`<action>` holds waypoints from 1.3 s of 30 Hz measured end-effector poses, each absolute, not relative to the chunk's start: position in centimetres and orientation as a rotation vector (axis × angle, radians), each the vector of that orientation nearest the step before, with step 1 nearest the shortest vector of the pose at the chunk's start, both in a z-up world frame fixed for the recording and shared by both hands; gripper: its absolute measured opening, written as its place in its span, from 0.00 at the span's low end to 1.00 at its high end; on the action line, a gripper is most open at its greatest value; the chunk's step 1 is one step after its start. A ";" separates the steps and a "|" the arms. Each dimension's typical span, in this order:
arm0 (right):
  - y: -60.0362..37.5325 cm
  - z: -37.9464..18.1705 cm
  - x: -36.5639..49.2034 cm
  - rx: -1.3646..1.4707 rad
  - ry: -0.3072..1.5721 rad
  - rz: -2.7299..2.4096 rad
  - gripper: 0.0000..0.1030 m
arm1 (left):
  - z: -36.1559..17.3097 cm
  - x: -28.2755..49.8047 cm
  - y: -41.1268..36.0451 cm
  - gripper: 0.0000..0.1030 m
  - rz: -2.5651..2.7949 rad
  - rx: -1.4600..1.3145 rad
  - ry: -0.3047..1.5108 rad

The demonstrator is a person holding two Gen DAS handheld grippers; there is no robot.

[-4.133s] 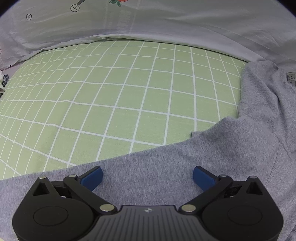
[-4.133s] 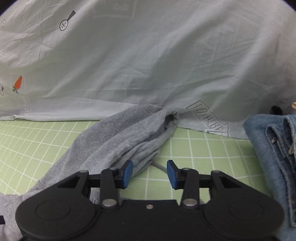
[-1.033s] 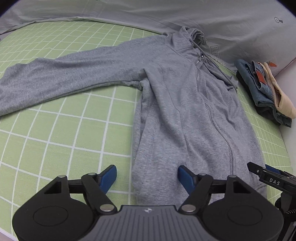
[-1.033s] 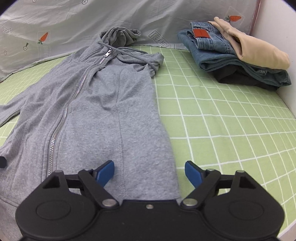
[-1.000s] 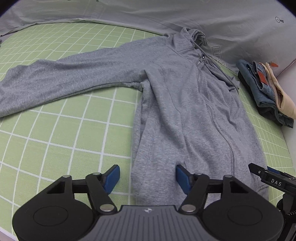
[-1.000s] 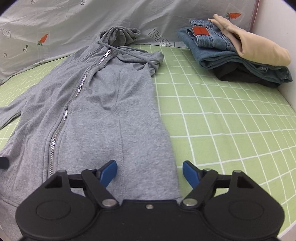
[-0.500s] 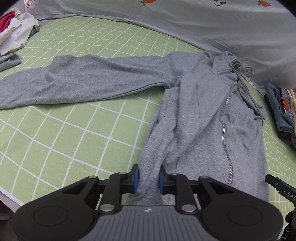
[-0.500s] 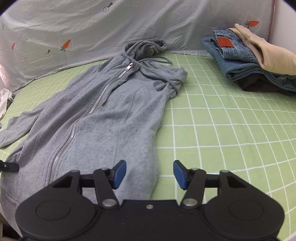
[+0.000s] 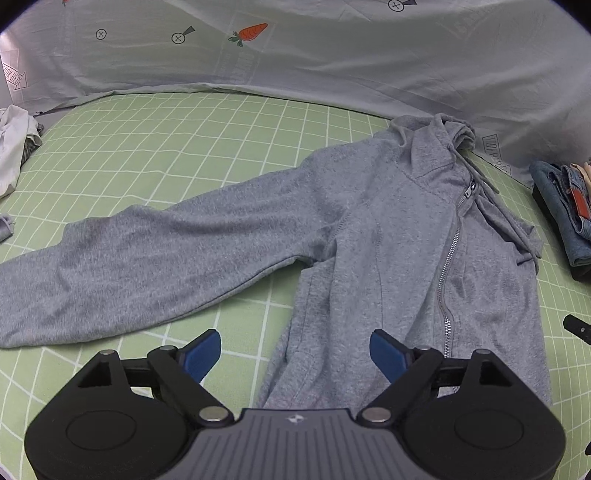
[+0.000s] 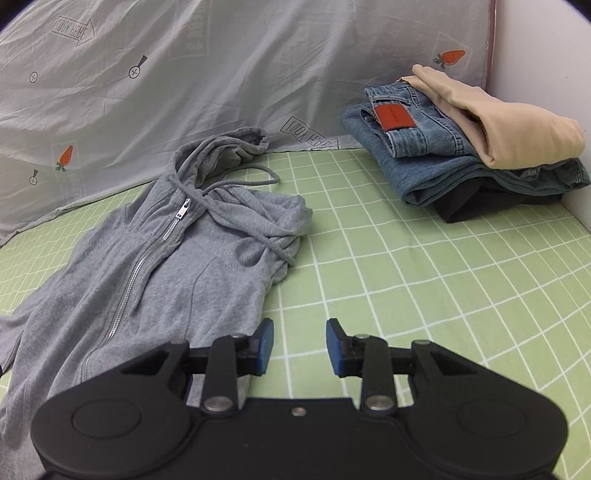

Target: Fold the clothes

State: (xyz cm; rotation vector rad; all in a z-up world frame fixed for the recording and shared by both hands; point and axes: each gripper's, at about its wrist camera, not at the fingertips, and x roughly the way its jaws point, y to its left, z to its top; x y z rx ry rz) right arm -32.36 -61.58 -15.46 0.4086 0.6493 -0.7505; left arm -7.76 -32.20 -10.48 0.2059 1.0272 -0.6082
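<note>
A gray hoodie point(image 9: 388, 229) lies zipped on the green checked bed point(image 9: 177, 147), one sleeve stretching toward the left edge. At bottom centre, the left gripper point(image 9: 295, 354) is opening above its hem, gripping nothing.

A home bedroom: a bed under a green checked sheet point(image 10: 424, 280), a carrot-print duvet point(image 10: 221, 74) bunched at the far side, folded clothes point(image 10: 461, 144) stacked far right by a white wall point(image 10: 546, 44).

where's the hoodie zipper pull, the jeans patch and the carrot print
zipper pull point(image 10: 183, 211), right wrist view, on the metal tab.
jeans patch point(image 10: 393, 117), right wrist view, patch centre.
carrot print point(image 9: 253, 32), left wrist view, orange body.
</note>
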 end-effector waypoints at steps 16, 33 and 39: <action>-75.3 -17.3 -15.8 0.398 0.734 -0.683 0.46 | -15.1 0.7 -39.7 0.97 -0.494 0.298 1.113; -67.9 -15.5 -25.7 0.329 0.800 -0.761 0.05 | -15.8 1.1 -40.1 1.00 -0.433 0.281 1.113; -65.1 -16.3 -28.4 0.307 0.882 -0.755 0.14 | -15.8 1.1 -40.2 1.00 -0.421 0.275 1.118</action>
